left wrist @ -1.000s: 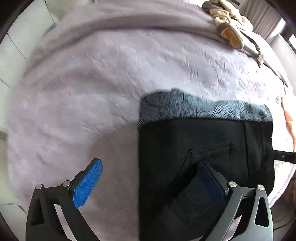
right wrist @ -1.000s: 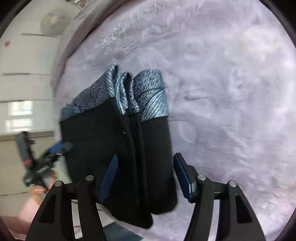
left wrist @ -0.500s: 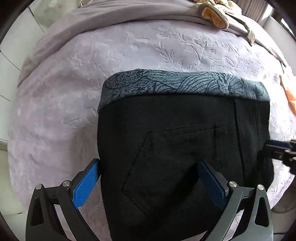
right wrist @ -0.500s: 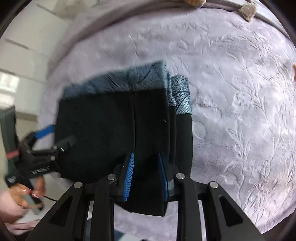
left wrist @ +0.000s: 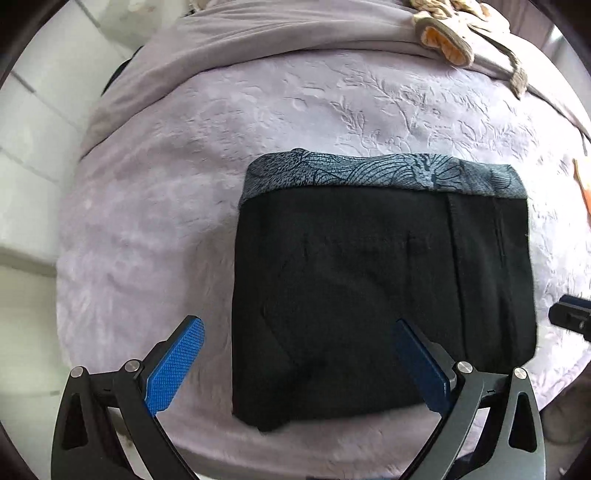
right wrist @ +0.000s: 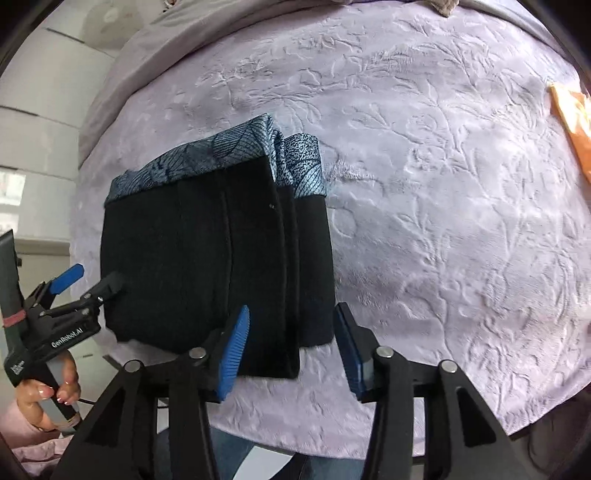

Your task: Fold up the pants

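Lilac embossed bedspread (left wrist: 332,110) carries everything; left claw (left wrist: 295,365) hangs spread wide above the near edge of the folded black pants (left wrist: 369,277), gripping nothing; right claw (right wrist: 291,347) is opening, pads off the cloth; pants lie flat, patterned waistband (right wrist: 207,155) farthest away.

A lilac bedspread (left wrist: 332,110) with an embossed leaf pattern is spreading out ahead of both tools and filling most of each view. A plain mauve blanket (left wrist: 277,33) is lying bunched along its far edge. A tan and orange garment (left wrist: 447,40) is resting on that blanket, far ahead and to the right of the left tool. An orange cloth (right wrist: 572,122) is lying well off to the right of the right tool. White tiled wall (left wrist: 33,122) is showing to the left.
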`<action>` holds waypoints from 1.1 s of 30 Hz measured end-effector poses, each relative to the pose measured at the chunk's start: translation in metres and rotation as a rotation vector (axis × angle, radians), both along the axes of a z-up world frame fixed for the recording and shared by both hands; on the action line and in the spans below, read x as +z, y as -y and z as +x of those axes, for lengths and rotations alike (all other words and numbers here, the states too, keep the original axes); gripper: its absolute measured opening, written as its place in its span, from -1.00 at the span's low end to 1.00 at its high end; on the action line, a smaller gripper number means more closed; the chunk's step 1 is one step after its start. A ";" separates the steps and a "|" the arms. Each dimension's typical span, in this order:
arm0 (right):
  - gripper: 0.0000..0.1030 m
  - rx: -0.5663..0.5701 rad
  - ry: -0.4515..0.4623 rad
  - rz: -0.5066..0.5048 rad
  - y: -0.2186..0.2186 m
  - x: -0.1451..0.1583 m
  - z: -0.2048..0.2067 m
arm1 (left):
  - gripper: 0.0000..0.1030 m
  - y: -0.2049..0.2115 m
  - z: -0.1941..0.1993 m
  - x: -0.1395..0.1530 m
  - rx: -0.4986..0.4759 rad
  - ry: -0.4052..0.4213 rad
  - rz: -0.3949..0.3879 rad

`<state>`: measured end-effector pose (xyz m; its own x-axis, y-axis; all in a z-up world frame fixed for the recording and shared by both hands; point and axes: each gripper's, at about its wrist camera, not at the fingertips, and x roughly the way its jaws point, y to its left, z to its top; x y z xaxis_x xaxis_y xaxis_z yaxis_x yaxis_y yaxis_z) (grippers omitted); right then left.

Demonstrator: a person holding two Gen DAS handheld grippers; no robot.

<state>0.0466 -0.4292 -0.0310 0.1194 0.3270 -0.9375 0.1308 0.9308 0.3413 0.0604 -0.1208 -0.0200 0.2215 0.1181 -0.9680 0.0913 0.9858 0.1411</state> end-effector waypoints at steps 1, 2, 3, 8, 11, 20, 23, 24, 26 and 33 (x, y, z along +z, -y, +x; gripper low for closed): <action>0.02 0.010 0.000 0.000 0.001 0.003 -0.003 | 1.00 0.003 -0.004 0.002 0.015 0.000 0.001; 0.03 0.025 -0.001 0.001 0.001 0.005 -0.005 | 1.00 0.005 -0.009 0.005 0.035 -0.001 0.002; 0.08 0.038 -0.003 0.000 0.000 0.005 -0.005 | 1.00 0.007 -0.014 0.007 0.054 0.000 -0.002; 0.55 0.142 0.018 -0.016 -0.009 0.013 -0.011 | 1.00 0.011 -0.034 0.022 0.136 0.016 -0.037; 0.65 0.171 0.041 -0.057 -0.013 0.020 -0.013 | 1.00 0.016 -0.042 0.031 0.129 0.024 -0.021; 0.74 0.098 0.097 -0.100 -0.034 0.033 -0.023 | 1.00 0.004 -0.049 0.033 0.058 0.034 -0.041; 0.75 0.048 0.100 -0.112 -0.044 0.035 -0.036 | 1.00 -0.004 -0.055 0.029 0.020 0.028 -0.044; 0.75 0.036 0.101 -0.121 -0.047 0.035 -0.040 | 1.00 -0.008 -0.057 0.028 0.009 0.029 -0.050; 0.75 0.012 0.099 -0.142 -0.056 0.036 -0.048 | 1.00 -0.014 -0.060 0.029 -0.009 0.035 -0.065; 0.75 -0.067 0.093 -0.179 -0.075 0.040 -0.065 | 1.00 -0.033 -0.062 0.028 -0.018 0.033 -0.072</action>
